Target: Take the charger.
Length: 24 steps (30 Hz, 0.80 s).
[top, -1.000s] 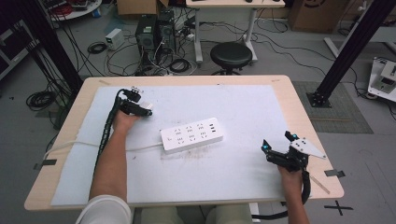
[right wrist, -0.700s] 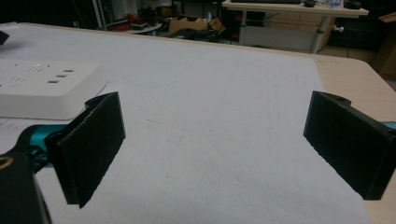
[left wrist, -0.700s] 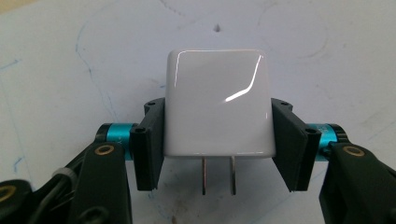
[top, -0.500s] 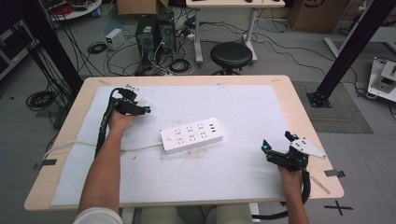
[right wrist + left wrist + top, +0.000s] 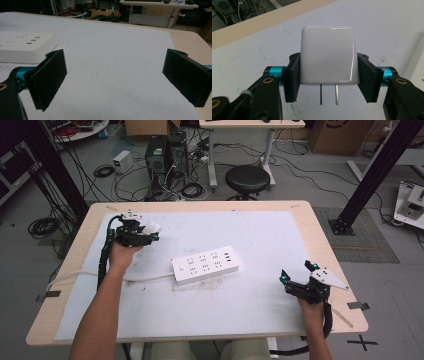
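Observation:
A white plug adapter (image 5: 327, 55) with two metal prongs sits clamped between the black jaws of my left gripper (image 5: 328, 75). From above, that left gripper (image 5: 150, 234) hovers over the table's far left with the white adapter (image 5: 152, 227) at its tip. A white power strip (image 5: 205, 265) lies in the middle of the white mat, its cord running off to the left. My right gripper (image 5: 295, 279) rests near the table's front right, jaws wide apart with nothing between them. Its own view has the power strip (image 5: 25, 48) at the left, beyond the gripper (image 5: 115, 75).
The white mat (image 5: 250, 235) covers most of the wooden table (image 5: 200, 206). A black stool (image 5: 246, 177), computer towers and loose cables stand on the floor behind the table. A black frame post (image 5: 372, 175) rises at the right.
My left gripper has lifted and shifted right toward the power strip, carrying the white adapter. The right gripper has stayed where it was.

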Each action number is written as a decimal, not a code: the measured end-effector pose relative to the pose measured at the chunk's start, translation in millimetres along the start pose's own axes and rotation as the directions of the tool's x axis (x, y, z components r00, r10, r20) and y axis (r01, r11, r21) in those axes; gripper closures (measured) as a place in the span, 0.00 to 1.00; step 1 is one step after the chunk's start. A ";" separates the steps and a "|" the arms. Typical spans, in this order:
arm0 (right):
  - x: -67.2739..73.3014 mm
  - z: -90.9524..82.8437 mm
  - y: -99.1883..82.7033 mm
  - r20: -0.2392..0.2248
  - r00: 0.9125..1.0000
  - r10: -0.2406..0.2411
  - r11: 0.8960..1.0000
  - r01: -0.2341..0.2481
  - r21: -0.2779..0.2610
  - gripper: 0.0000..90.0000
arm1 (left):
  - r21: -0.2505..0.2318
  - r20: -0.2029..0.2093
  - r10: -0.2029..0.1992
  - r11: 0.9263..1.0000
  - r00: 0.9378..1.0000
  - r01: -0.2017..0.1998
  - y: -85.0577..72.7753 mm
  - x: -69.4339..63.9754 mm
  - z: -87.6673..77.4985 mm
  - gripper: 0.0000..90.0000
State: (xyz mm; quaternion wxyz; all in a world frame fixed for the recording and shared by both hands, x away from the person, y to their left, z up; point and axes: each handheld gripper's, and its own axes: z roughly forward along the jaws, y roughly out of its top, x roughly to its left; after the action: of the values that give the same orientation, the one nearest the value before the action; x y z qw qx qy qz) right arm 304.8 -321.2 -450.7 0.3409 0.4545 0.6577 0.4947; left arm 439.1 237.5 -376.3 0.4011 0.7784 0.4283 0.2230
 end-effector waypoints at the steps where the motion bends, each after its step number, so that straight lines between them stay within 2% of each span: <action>1: 0.1 0.1 0.0 0.000 1.000 0.001 1.000 -0.001 0.002 0.06 | -0.010 0.001 0.002 1.000 1.000 -0.002 -0.9 -2.7 -2.7 0.47; 4: 0.1 0.1 0.1 0.001 1.000 0.002 1.000 -0.002 0.002 0.06 | -0.034 0.006 0.010 0.999 1.000 -0.010 -5.9 -11.7 -14.4 0.47; 7: -0.3 0.4 0.1 0.000 1.000 -0.001 1.000 0.001 0.000 0.06 | -0.045 0.005 0.008 0.999 1.000 -0.008 -7.9 -13.8 -18.2 0.47; 9: -0.3 0.5 0.2 -0.002 1.000 0.001 1.000 -0.001 0.003 0.06 | -0.078 0.002 -0.008 0.997 1.000 0.008 -15.0 -21.6 -29.3 0.47; 18: -0.3 0.7 0.3 -0.003 1.000 0.005 1.000 -0.005 0.008 0.06 | -0.098 0.002 0.003 0.995 1.000 -0.003 -26.5 -38.1 -49.9 0.47; 24: 0.1 0.7 0.3 -0.003 1.000 0.004 1.000 -0.004 0.008 0.06 | -0.131 0.010 0.008 0.991 1.000 -0.006 -31.3 -50.4 -60.7 0.47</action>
State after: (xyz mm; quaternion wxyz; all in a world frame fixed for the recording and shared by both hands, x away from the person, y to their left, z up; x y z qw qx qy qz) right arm 305.5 -320.8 -450.6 0.3372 0.4563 0.6592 0.4936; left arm 355.1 230.9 -366.8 0.4527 0.7531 0.4079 0.2480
